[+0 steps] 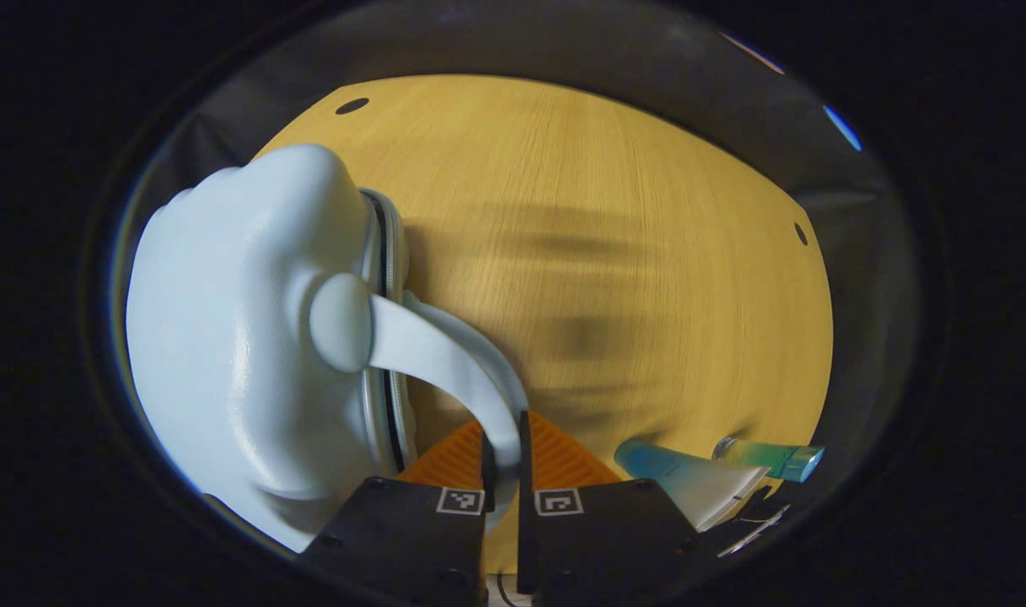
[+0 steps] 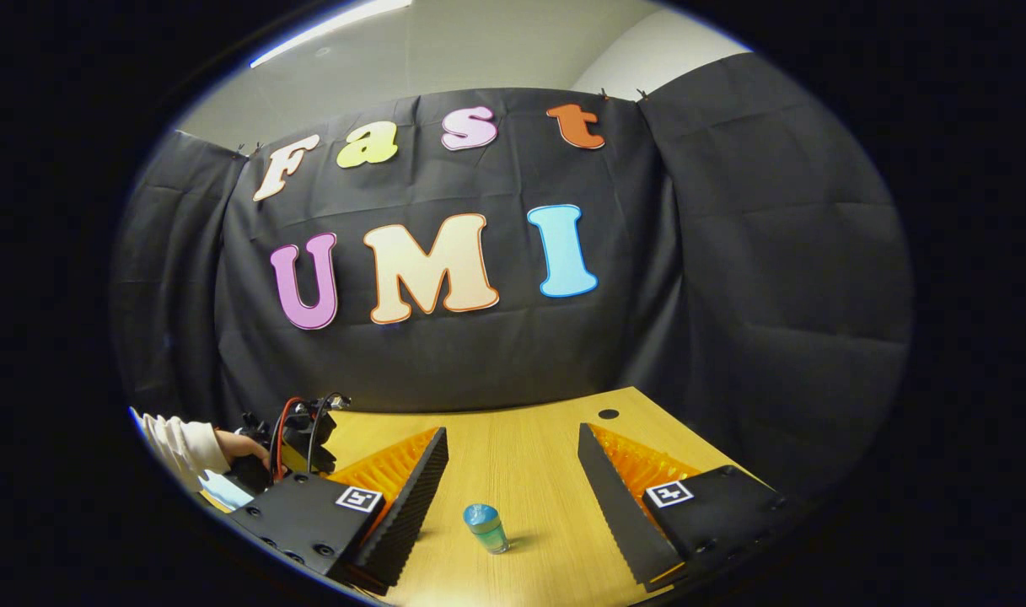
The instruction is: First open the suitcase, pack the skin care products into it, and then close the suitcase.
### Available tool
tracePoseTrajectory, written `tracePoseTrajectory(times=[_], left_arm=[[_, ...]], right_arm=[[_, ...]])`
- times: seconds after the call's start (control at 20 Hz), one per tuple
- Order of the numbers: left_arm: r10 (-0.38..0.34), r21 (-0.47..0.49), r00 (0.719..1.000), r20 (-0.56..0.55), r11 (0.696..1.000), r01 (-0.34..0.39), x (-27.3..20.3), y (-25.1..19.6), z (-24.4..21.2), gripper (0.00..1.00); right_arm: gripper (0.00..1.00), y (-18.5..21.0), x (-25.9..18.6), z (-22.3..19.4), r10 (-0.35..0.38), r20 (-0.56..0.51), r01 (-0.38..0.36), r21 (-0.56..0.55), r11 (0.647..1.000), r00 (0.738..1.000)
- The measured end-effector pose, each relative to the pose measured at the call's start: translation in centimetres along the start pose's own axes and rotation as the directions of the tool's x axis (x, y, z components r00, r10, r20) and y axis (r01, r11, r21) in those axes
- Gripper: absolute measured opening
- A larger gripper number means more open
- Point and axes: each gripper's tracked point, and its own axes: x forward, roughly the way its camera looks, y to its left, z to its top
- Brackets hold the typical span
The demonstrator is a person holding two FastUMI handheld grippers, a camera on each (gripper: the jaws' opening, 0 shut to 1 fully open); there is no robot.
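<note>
In the left gripper view a pale blue hard-shell suitcase (image 1: 226, 337) lies on the wooden table (image 1: 614, 211), its zipper seam facing me. Its curved handle (image 1: 453, 362) runs down between my fingers, and my left gripper (image 1: 502, 443) is shut on it. A blue-and-white tube (image 1: 690, 476) and a teal bottle (image 1: 774, 458) lie at the lower right. In the right gripper view my right gripper (image 2: 511, 434) stands open above the table. A small bottle with a blue cap (image 2: 486, 528) stands upright between its fingers, touching neither.
The right gripper view shows a hand (image 2: 239, 447) in a white sleeve (image 2: 179, 443) holding the other gripper (image 2: 298, 434) at the far left. Black cloth walls stand close behind the table (image 2: 521, 438). Small dark holes (image 1: 351, 105) mark the tabletop's corners.
</note>
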Motion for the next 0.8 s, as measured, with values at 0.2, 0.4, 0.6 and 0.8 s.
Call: tracePoseTrajectory(times=[0.2, 0.4, 0.6, 0.8], left_arm=[[-0.010, 0.000, 0.999, 0.042, 1.000, 0.010, -1.7, -0.5, 0.9, 0.08], [-0.097, -0.034, 0.988, 0.123, 0.994, 0.102, -5.8, -1.2, 2.4, 0.08], [-0.160, -0.056, 0.958, 0.238, 0.982, 0.178, -12.2, -0.2, 4.0, 0.07], [-0.180, -0.100, 0.919, 0.350, 0.968, 0.228, -18.6, 2.7, 5.2, 0.07]], right_arm=[[0.97, 1.0, 0.0, -0.1, 0.024, 0.003, -0.024, 0.010, 1.000, 1.000], [0.97, 2.2, -0.1, -0.3, 0.059, -0.001, -0.059, -0.002, 0.998, 0.998], [0.97, 3.6, -0.3, -0.1, 0.102, 0.008, -0.103, 0.005, 0.995, 0.995], [0.96, 5.1, -0.4, -0.4, 0.153, 0.007, -0.153, 0.021, 0.988, 0.988]])
